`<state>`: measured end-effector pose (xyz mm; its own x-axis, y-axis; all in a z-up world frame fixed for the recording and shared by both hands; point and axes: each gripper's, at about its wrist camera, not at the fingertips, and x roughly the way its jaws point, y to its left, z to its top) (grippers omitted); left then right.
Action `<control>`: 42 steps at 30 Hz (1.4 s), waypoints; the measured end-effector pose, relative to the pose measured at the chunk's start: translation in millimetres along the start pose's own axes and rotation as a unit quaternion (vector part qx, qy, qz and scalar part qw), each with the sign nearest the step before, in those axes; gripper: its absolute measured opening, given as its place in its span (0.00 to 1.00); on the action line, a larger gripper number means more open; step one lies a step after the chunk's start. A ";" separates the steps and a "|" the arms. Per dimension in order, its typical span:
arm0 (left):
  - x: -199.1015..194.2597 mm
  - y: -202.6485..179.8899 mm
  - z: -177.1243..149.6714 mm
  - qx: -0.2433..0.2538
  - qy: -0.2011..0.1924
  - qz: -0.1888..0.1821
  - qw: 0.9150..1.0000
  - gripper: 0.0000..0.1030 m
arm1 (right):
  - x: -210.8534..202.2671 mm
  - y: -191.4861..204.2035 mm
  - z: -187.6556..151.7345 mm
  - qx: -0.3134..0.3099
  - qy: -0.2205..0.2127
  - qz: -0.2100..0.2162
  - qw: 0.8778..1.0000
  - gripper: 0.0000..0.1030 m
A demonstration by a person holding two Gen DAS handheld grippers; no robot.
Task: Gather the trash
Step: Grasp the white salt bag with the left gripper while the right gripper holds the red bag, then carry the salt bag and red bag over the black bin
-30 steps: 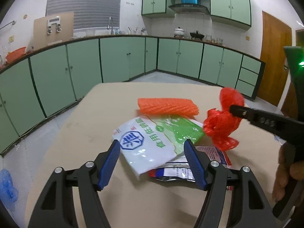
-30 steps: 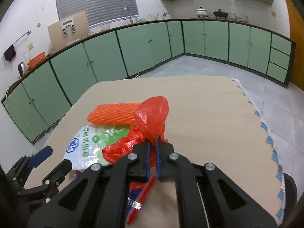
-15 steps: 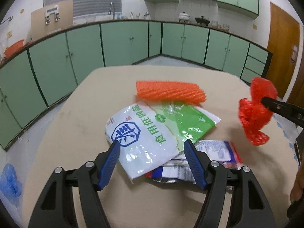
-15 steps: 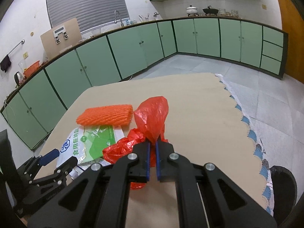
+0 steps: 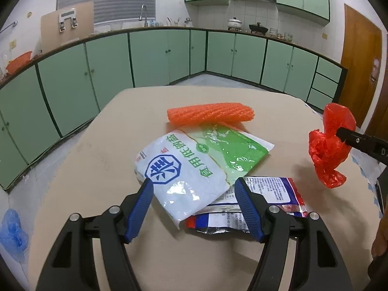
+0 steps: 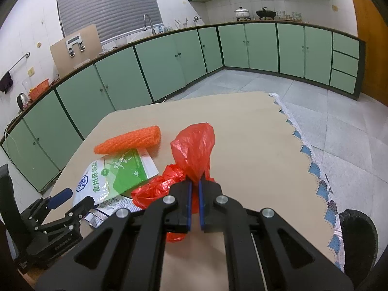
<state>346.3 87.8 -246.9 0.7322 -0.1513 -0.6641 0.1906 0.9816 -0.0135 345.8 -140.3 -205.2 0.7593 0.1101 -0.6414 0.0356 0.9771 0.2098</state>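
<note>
— Since a second ago, the right tool (image 6: 194, 194) has carried its red plastic bag (image 6: 194, 150) off to the right, clear of the pile it hung over; in the left wrist view the bag now dangles near the table's right edge.

— And its grip?

— Clenched on the bag's gathered neck, jaws pressed together, the crumpled bulk hanging below and above the table (image 6: 242, 126).

— Where does the bag go?

— A black-lined bin (image 6: 359, 232) stands on the floor just past the scalloped table edge, to the right of and below the tool. Judging by that, the move is further right and over the edge.

— The left tool (image 5: 194, 194)?

— Released, jaws wide, holding nothing. It hovers by the white-and-green packet (image 5: 194, 162), whose long axis runs diagonally away to the right; the near corner lies between the fingers. A red-and-blue wrapper (image 5: 266, 194) lies partly under it, an orange foam net (image 5: 211, 115) beyond. The left hand is nearer to these.
</note>
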 end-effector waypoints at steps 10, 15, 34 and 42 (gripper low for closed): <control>6.0 7.4 2.9 -0.016 0.011 0.007 1.000 0.52 | -7.6 -11.4 -1.7 0.003 0.001 -0.002 1.000 0.04; 16.2 10.5 2.9 -0.022 0.036 0.000 0.999 0.52 | -1.9 -4.9 -2.7 -0.007 0.006 0.006 1.000 0.04; 8.9 13.4 -2.1 -0.033 0.024 -0.004 0.999 0.00 | 2.0 -13.4 1.6 -0.009 0.008 0.023 1.000 0.04; -9.9 -3.1 -12.7 -0.022 0.013 -0.013 1.000 0.00 | -8.2 -19.4 3.9 -0.006 0.002 0.024 1.000 0.04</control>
<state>330.2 87.8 -249.7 0.7093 -0.1750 -0.6829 0.1811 0.9814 -0.0633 341.4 -160.9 -201.2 0.7576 0.1570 -0.6335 -0.0082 0.9728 0.2313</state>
